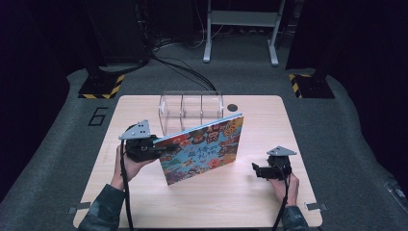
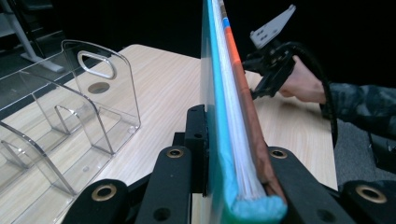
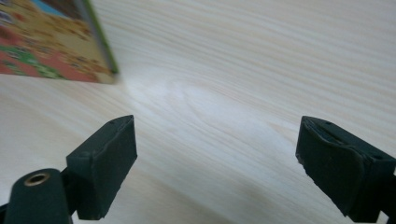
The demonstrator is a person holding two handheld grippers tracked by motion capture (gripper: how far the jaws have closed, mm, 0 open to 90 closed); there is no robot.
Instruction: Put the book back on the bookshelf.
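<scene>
From above, the left gripper [image 1: 156, 147] clamps the picture book [image 1: 202, 149] by its left edge and holds it upright and tilted over the table [image 1: 250, 192], just in front of the clear divider rack [image 1: 191, 111]; the right gripper [image 1: 260, 171] sits low on the table to the book's right, apart from it and holding nothing. Along the left gripper's own jaws, the pads [image 2: 194, 135] press both covers near the spine, and the rack's slots [image 2: 70, 121] lie close on the left, so I judge the step in hand is filing the book into a slot: keep the book vertical, line its lower edge up with one gap, and lower it slowly. Looking along the right gripper [image 3: 215, 154], its jaws stand wide over bare wood, the book's corner [image 3: 100, 56] beyond them; it could steady the free edge.
</scene>
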